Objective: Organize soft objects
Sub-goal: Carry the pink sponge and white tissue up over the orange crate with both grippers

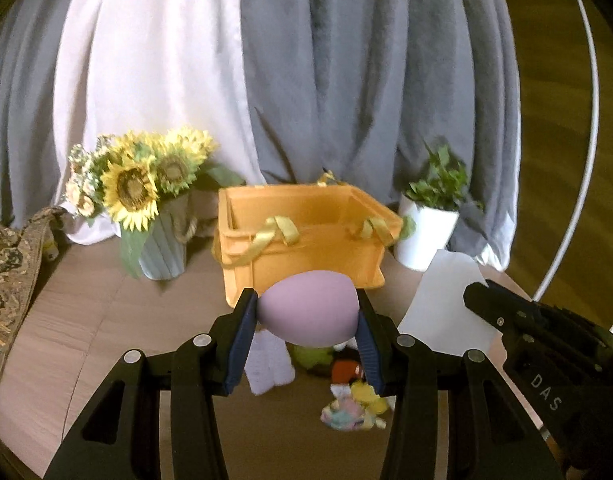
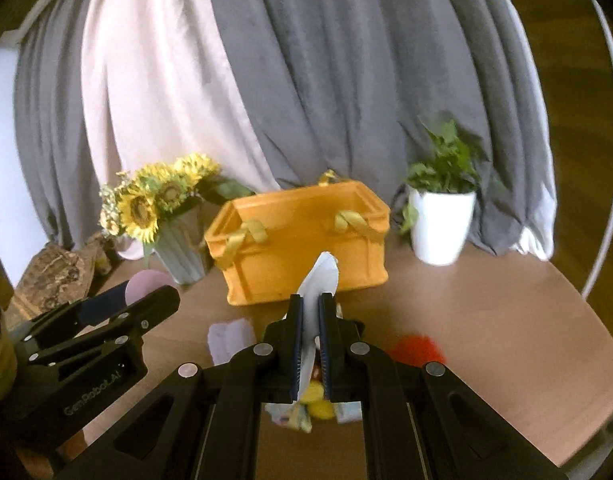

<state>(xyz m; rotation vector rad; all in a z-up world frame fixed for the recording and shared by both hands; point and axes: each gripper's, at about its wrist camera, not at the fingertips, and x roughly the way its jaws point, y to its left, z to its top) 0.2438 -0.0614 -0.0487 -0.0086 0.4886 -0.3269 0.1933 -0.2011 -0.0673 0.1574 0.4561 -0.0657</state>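
My left gripper (image 1: 306,300) is shut on a lilac egg-shaped soft ball (image 1: 308,312), held above the table in front of the orange basket (image 1: 302,240). That basket has yellow ribbon handles and its inside looks bare. My right gripper (image 2: 311,299) is shut on a thin white sheet (image 2: 321,274) standing on edge between its pads, also in front of the orange basket (image 2: 306,252). The two grippers hang side by side: the right gripper (image 1: 476,295) with the white sheet (image 1: 446,304) shows in the left wrist view, the left gripper (image 2: 146,298) with the lilac ball (image 2: 144,280) in the right wrist view.
On the table below lie a folded lilac cloth (image 1: 268,364), a green soft thing (image 1: 310,354), a red soft thing (image 2: 416,348), yellow pieces (image 2: 318,398) and a pastel item (image 1: 346,416). A sunflower vase (image 1: 162,248) stands left of the basket and a white plant pot (image 2: 440,228) right. Curtains hang behind.
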